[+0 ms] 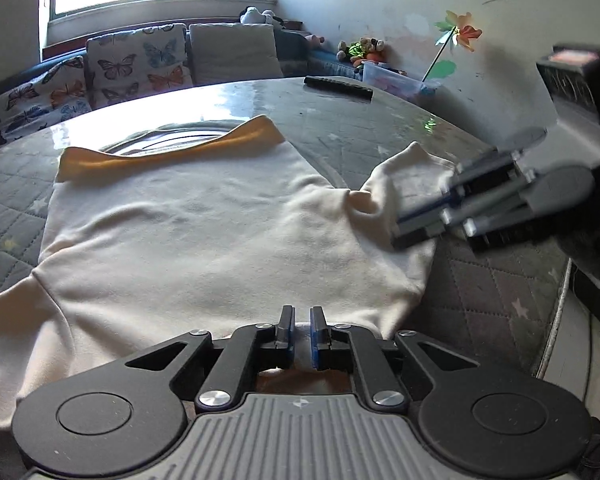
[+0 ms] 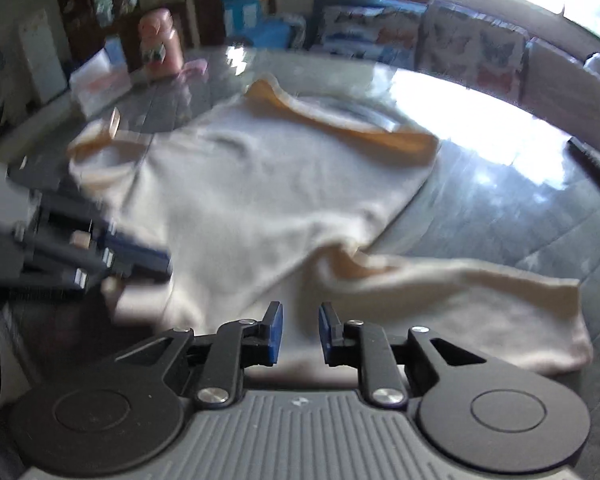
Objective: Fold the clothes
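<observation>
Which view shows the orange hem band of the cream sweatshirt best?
The left wrist view: the orange hem band runs sharp and unobstructed across the far edge of the cream sweatshirt. The right wrist view shows the band too, but motion-blurred and seen at an angle.

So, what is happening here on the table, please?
A person with a gripper in each hand is folding a cream sweatshirt spread flat on a quilted table. The left gripper is nearly shut at the near edge, seemingly pinching fabric. The right gripper is open over the sleeve. No fold is made yet.
</observation>
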`<action>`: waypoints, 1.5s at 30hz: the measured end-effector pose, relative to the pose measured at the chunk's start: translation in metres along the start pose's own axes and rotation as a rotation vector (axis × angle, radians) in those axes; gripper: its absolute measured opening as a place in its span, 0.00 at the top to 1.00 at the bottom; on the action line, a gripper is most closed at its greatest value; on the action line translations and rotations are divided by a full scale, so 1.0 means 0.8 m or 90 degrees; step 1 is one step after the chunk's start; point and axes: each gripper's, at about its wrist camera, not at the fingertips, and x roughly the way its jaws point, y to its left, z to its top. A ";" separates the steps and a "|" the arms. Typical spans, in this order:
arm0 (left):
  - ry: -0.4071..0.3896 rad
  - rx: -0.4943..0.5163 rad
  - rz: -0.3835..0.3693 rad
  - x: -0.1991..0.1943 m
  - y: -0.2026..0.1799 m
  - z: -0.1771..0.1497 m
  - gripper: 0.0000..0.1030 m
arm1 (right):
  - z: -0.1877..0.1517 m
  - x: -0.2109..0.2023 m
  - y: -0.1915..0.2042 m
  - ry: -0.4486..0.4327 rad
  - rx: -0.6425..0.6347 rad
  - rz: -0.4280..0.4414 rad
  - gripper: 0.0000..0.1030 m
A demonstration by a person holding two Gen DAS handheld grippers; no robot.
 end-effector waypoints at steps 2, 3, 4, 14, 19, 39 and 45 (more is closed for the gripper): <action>0.000 -0.002 0.000 0.000 -0.001 0.000 0.92 | 0.011 0.003 -0.005 -0.026 0.013 -0.003 0.81; 0.000 -0.002 0.000 0.000 -0.001 0.000 0.92 | 0.016 0.006 -0.008 -0.036 0.018 -0.003 0.81; 0.001 -0.003 -0.001 0.000 -0.001 -0.001 0.92 | 0.021 0.012 -0.009 -0.041 0.020 -0.003 0.80; 0.005 -0.003 -0.003 -0.002 -0.002 -0.005 0.91 | 0.011 0.030 -0.027 -0.046 0.042 -0.047 0.75; 0.003 -0.004 -0.002 -0.002 -0.003 -0.006 0.90 | -0.008 0.006 -0.074 -0.062 0.108 -0.120 0.69; 0.006 -0.007 0.000 -0.002 -0.005 -0.004 0.85 | -0.072 -0.007 -0.197 -0.065 0.275 -0.285 0.66; -0.004 -0.020 0.005 -0.011 0.000 -0.005 0.72 | -0.068 -0.011 -0.190 -0.065 0.265 -0.303 0.91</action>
